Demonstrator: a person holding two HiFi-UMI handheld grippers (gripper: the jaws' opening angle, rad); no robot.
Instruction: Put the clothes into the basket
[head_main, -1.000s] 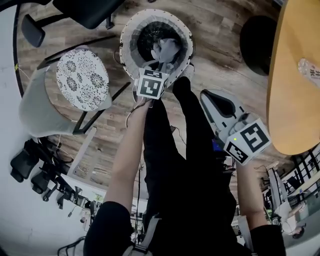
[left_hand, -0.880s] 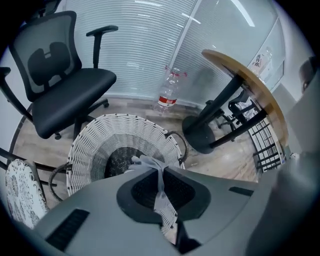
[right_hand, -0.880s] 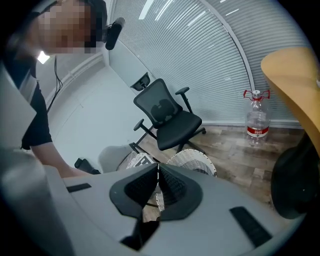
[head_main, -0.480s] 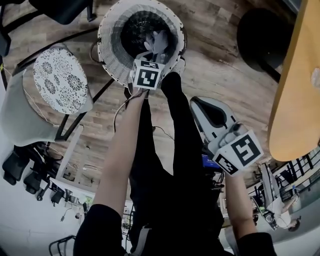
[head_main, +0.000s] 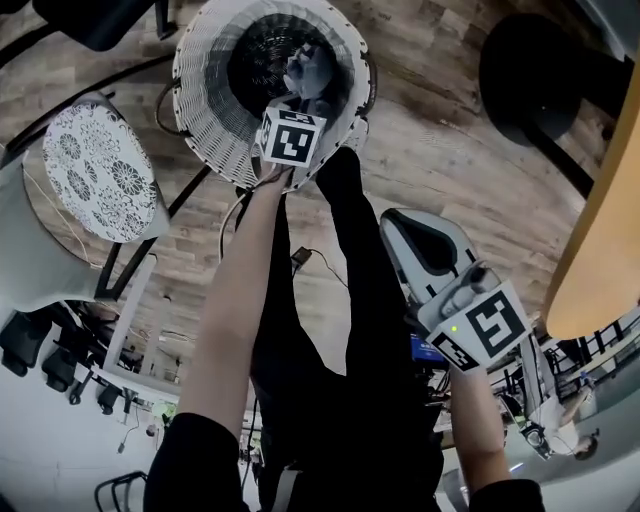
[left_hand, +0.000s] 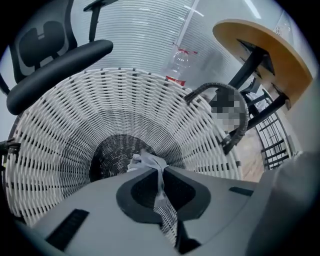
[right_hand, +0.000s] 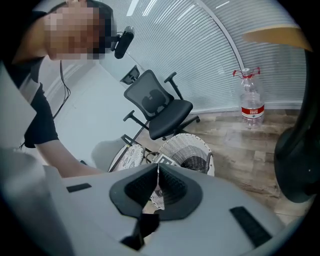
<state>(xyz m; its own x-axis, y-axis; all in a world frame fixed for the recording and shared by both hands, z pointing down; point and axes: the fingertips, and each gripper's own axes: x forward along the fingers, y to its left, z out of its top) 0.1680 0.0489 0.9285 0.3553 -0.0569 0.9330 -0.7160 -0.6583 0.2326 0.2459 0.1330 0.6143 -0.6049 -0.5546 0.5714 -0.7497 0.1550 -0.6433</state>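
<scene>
The white wicker basket (head_main: 205, 110) stands on the wooden floor at the top of the head view, with a dark woven bottom. My left gripper (head_main: 303, 102) reaches down into it from the near rim. It is shut on a light grey cloth (head_main: 312, 70) that hangs inside the basket. In the left gripper view the cloth (left_hand: 146, 162) bunches out past the closed jaws of the left gripper (left_hand: 161, 174), and the basket wall (left_hand: 65, 120) surrounds it. My right gripper (head_main: 405, 225) hangs lower right, away from the basket, shut and empty. In its own view, past the right gripper (right_hand: 158, 171), the basket (right_hand: 192, 150) lies farther off.
A stool with a patterned seat (head_main: 92, 172) stands left of the basket, and a black office chair (right_hand: 157, 107) stands behind it. A wooden round table (head_main: 605, 250) is at the right, with a dark round base (head_main: 540, 70) near it. A water bottle (right_hand: 251, 97) stands by the blinds.
Both grippers have sunk. The left one has carried the grey cloth from above the basket's rim down into the basket. The right one stays shut and empty.
</scene>
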